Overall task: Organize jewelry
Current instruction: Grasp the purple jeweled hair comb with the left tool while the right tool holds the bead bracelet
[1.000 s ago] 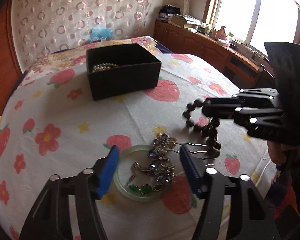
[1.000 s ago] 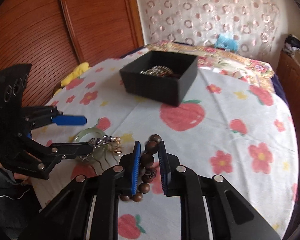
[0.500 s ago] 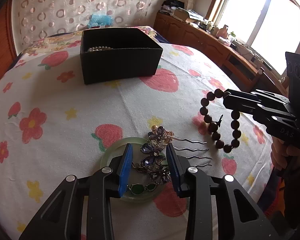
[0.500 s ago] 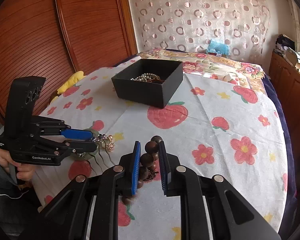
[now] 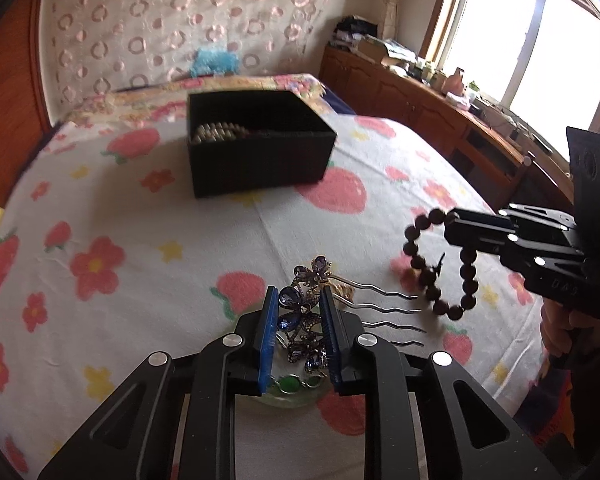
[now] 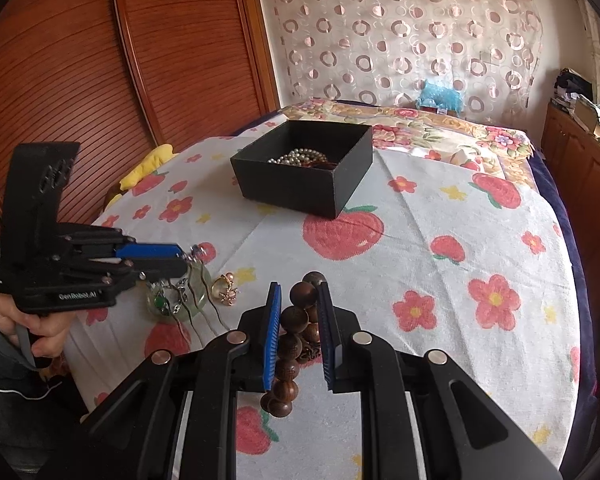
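Observation:
My left gripper (image 5: 298,306) is shut on a blue jewelled flower hair comb (image 5: 302,320), whose wavy metal prongs (image 5: 388,312) stick out to the right. Under it lies a pale green jade bangle (image 6: 198,284) with a green-stone chain (image 6: 162,304). My right gripper (image 6: 298,300) is shut on a dark wooden bead bracelet (image 6: 292,344), held above the bed; the bracelet also shows in the left wrist view (image 5: 440,264). A black open box (image 5: 256,152) holding pearls (image 6: 300,157) stands further back.
A gold ring-like piece (image 6: 225,288) lies beside the bangle. The bed carries a flower and strawberry cloth (image 6: 440,240). A wooden sliding wardrobe (image 6: 100,60) stands on the left, a wooden cabinet (image 5: 440,116) under the window on the right, and a yellow item (image 6: 146,168) at the bed's left edge.
My left gripper closed from wide open onto the flower hair comb. My right gripper lifted the bead bracelet off the cloth and holds it higher.

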`<action>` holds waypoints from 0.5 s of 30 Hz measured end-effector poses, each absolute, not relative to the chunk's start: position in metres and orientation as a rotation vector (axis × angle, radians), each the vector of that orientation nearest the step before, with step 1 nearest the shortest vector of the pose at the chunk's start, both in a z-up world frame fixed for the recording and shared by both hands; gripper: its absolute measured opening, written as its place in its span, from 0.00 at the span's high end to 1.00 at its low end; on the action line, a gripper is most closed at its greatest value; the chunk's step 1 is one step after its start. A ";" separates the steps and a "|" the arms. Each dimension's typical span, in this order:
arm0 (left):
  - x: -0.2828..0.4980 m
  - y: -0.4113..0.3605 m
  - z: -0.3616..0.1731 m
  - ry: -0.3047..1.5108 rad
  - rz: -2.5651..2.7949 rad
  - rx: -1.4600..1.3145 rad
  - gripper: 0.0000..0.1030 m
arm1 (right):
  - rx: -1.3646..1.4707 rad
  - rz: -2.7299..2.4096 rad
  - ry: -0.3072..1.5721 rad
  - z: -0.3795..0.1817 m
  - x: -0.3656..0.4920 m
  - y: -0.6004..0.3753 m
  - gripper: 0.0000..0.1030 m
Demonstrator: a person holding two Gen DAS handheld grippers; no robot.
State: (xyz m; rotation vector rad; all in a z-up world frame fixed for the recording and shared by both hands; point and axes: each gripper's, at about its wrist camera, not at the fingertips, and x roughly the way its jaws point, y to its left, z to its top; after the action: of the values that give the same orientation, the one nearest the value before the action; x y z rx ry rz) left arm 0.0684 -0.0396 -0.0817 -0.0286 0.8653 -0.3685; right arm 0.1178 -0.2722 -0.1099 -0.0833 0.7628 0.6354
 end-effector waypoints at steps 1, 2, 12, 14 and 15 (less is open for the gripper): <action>0.068 -0.039 -0.078 0.855 -0.364 -0.026 0.81 | -0.083 0.636 0.759 -0.109 0.118 -0.271 0.81; 0.068 -0.037 -0.074 0.843 -0.359 -0.024 0.81 | -0.082 0.638 0.753 -0.107 0.117 -0.270 0.81; 0.071 -0.024 -0.051 0.771 -0.290 0.007 0.81 | -0.095 0.661 0.678 -0.076 0.118 -0.261 0.81; 0.074 -0.020 -0.047 0.762 -0.279 0.005 0.81 | -0.099 0.661 0.667 -0.070 0.120 -0.260 0.82; 0.075 -0.018 -0.046 0.760 -0.277 0.001 0.81 | -0.102 0.662 0.661 -0.067 0.121 -0.259 0.82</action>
State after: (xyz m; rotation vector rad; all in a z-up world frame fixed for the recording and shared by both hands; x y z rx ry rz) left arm 0.0750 -0.0184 -0.0462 0.0007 0.7597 -0.2770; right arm 0.1208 -0.2589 -0.0673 -0.1015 0.6610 0.6619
